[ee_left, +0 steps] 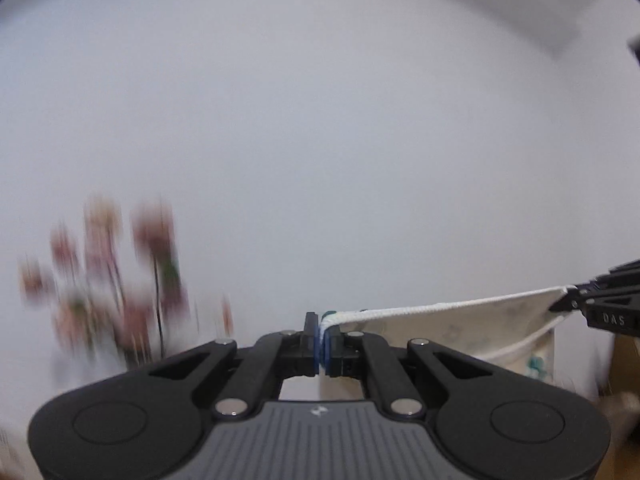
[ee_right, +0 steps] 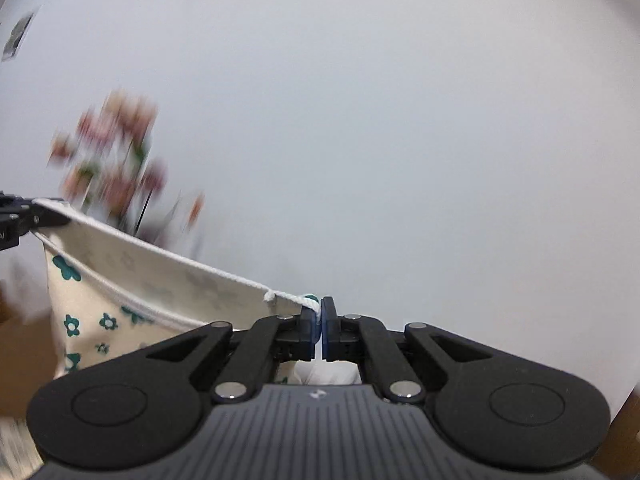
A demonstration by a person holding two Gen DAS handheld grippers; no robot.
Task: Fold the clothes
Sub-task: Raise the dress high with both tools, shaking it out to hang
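1. Presently, the cream garment (ee_right: 132, 276) with teal flowers is held up in the air, its corded top edge stretched between both grippers and the rest hanging below.
2. The left gripper (ee_left: 322, 330) is clamped on one end of that edge, jaws together on the cloth.
3. The right gripper (ee_right: 320, 320) is clamped likewise on the other end.
4. Both ends should be kept level and the edge taut, so that the cloth hangs flat before being laid down.
5. Blurred flowers (ee_right: 116, 160) are seen behind.

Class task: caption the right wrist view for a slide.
Right gripper and left gripper, both shut, stretch a flower-print garment.
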